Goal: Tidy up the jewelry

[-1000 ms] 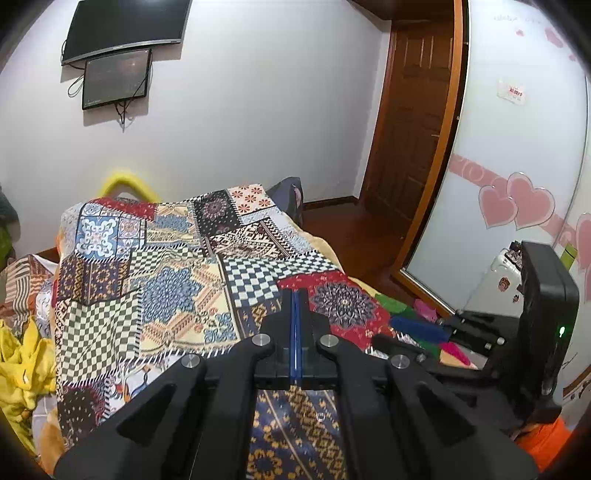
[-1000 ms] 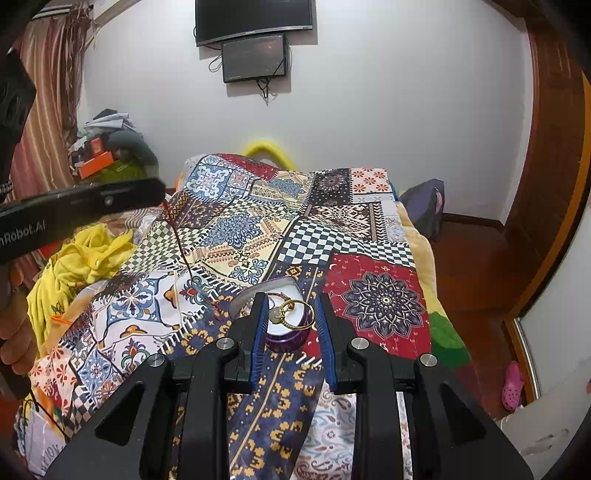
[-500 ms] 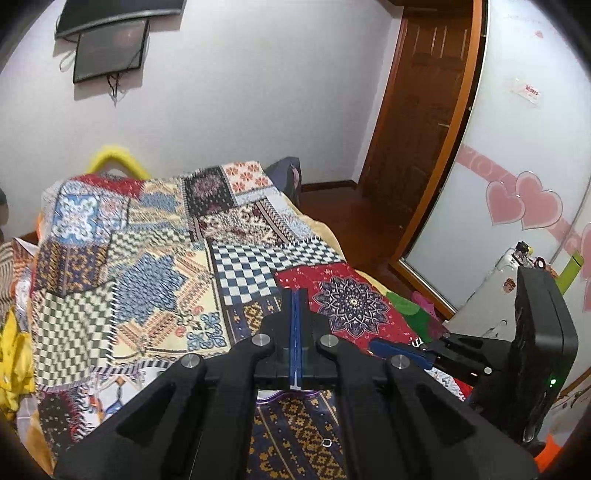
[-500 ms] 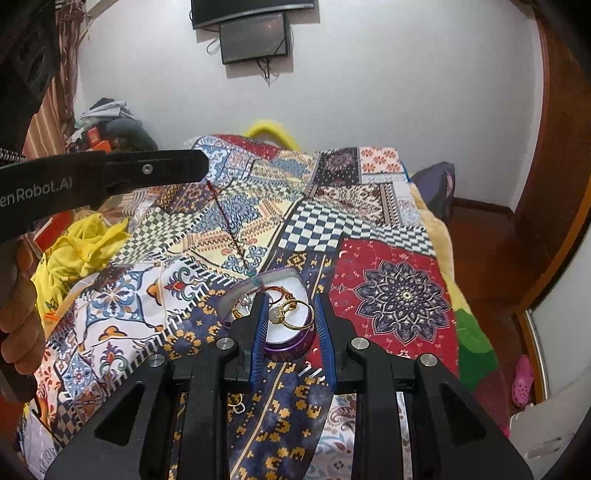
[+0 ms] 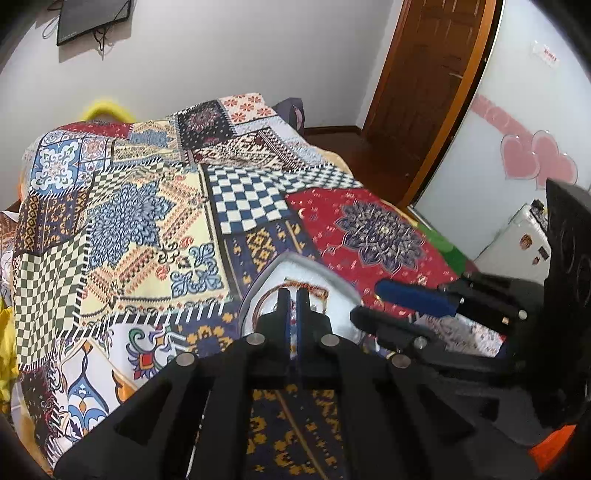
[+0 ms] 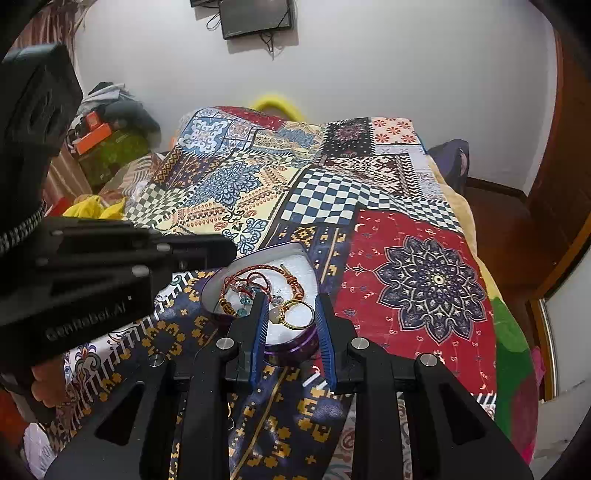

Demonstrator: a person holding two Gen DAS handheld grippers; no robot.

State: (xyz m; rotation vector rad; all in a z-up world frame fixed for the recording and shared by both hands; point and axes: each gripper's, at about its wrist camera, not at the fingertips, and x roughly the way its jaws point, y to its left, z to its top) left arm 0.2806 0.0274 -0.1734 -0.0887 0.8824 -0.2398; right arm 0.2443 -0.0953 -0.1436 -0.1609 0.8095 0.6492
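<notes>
Bracelets (image 6: pixel 258 288) coiled in box (image 6: pixel 295 254); box sits between right gripper's (image 6: pixel 290 332) parted, empty jaws; left gripper (image 5: pixel 293 306) nearly closed, empty above box.

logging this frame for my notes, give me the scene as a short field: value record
surface: patchwork bedspread
box: heart-shaped purple box, open, white lining, on the bedspread
contents: red cord bracelets, beads, gold ring
right gripper: open, fingers either side of the box's near end
left gripper: nearly shut, narrow gap, tips over the box; anything pinched cannot be made out
background: wall screen, wooden door
</notes>
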